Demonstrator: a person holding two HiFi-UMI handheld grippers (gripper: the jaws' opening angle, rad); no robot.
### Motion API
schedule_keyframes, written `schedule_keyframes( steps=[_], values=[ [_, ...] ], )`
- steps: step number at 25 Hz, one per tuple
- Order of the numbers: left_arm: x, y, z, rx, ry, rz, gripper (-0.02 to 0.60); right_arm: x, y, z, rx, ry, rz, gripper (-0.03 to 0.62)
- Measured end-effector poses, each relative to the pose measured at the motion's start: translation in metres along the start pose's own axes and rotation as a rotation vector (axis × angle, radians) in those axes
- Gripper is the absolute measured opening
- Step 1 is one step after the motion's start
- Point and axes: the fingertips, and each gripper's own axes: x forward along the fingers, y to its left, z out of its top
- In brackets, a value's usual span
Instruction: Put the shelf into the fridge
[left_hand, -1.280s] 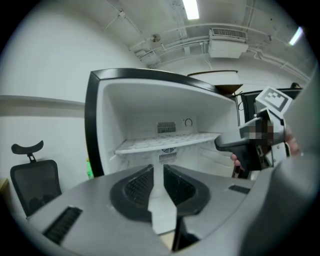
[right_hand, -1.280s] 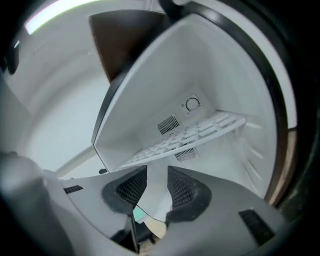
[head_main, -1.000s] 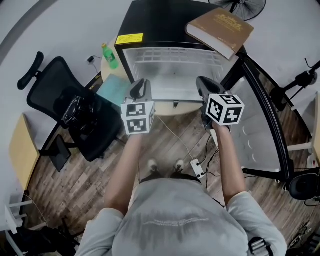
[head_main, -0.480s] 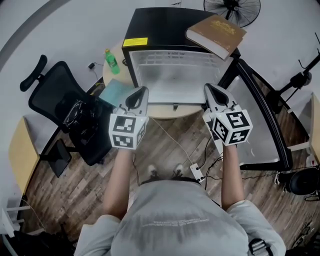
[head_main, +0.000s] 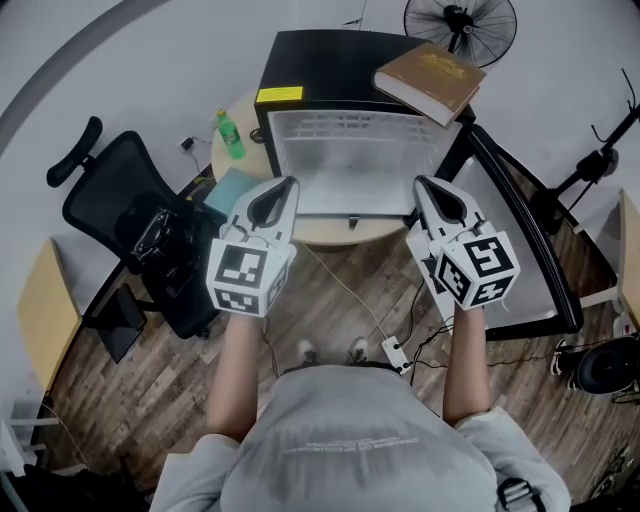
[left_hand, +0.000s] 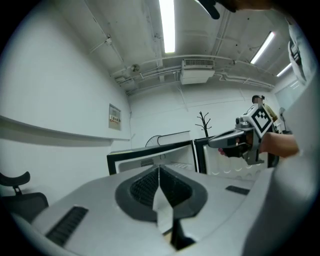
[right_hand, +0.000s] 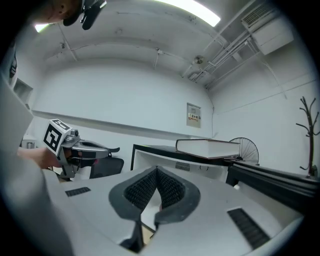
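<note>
Left claw (head_main: 289, 184) and right claw (head_main: 421, 185) raised, level, clamped on shelf (head_main: 350, 192) corners

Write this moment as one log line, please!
left tongs: shut on shelf | right tongs: shut on shelf | shelf: held at open fridge front | book: on fridge

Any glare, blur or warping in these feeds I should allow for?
Head view: even light, sharp, but the wide lens bows the wooden floor and the black fridge. Left gripper view: strong fisheye, dark corners, the ceiling strip light blown out; the left tongs pinching the translucent shelf are readable. Right gripper view: same fisheye and ceiling glare.
</note>
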Motion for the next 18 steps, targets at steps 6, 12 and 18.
schedule_keyframes(
  steps=[6, 12, 18],
  values=[
    [-0.006, 0.000, 0.009, 0.027, -0.021, -0.016, 0.023, -0.002, 0.011, 0.013, -0.035, -0.013, 0.003, 0.015],
    [-0.005, 0.000, 0.010, 0.032, -0.026, -0.021, 0.023, 0.002, 0.012, 0.012, -0.035, -0.010, 0.004, 0.015],
    [-0.003, 0.001, 0.012, 0.027, -0.031, -0.023, 0.023, 0.006, 0.014, 0.013, -0.038, -0.012, 0.011, 0.015]
  ],
)
